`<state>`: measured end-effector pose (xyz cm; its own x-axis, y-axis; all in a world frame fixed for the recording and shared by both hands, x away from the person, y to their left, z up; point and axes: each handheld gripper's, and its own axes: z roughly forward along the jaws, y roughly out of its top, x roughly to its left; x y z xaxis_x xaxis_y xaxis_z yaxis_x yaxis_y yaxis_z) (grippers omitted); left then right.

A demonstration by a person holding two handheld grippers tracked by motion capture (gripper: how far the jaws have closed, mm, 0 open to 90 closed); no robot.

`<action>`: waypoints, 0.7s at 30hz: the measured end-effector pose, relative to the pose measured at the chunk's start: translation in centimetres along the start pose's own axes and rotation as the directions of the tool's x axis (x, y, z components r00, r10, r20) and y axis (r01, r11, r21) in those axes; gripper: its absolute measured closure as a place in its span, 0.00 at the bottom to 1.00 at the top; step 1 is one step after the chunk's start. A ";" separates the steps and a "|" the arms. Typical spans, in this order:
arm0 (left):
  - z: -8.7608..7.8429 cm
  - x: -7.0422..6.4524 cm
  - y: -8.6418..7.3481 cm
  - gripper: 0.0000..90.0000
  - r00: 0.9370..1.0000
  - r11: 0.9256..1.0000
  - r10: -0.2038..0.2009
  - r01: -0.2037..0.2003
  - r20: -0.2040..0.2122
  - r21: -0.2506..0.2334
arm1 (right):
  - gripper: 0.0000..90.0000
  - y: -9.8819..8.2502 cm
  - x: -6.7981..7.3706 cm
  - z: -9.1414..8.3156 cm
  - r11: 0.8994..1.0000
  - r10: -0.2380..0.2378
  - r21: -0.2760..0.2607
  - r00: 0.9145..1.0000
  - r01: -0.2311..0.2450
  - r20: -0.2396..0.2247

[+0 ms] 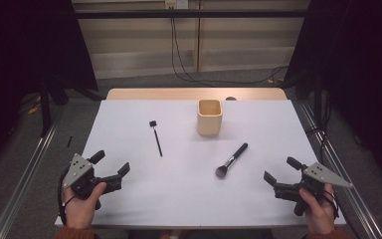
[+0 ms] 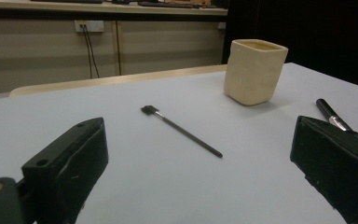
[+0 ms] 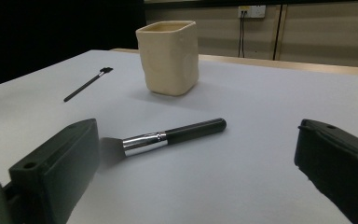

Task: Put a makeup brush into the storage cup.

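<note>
Both grippers [image 1: 113, 164] [image 1: 284, 170] open, empty, powder brush [image 1: 231, 161], thin brush [image 1: 156, 138], cup [image 1: 209, 117] between, table [image 1: 129, 199]

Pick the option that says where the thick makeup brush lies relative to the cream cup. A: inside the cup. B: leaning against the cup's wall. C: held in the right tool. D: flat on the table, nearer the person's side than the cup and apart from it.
D: the thick makeup brush lies flat on the white table, on the person's side of the cream cup, with bare table between them.
</note>
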<state>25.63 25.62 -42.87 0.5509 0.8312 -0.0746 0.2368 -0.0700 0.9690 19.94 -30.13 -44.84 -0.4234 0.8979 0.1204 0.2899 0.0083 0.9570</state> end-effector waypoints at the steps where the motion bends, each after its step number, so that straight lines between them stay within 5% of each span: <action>1: 0.1 -0.1 0.1 0.05 1.000 1.000 -0.002 0.002 0.001 -0.003 | 0.00 0.0 0.0 0.0 1.000 0.001 0.000 1.000 -0.001 -0.001; 12: 1.7 -0.6 0.9 0.04 0.999 0.999 0.037 -0.037 0.012 0.033 | 0.00 0.0 -0.1 0.4 1.000 -0.006 0.011 1.000 0.006 -0.013; 21: 3.6 -1.0 1.5 0.04 1.000 0.999 0.019 -0.019 0.016 0.028 | 0.00 0.0 0.0 0.5 1.000 -0.004 0.011 1.000 0.005 -0.016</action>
<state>28.30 22.73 -42.21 0.5680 0.8208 -0.0602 0.2483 -0.1012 0.9634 20.34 -29.90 -44.94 -0.4385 0.8906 0.1204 0.2974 0.0173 0.9546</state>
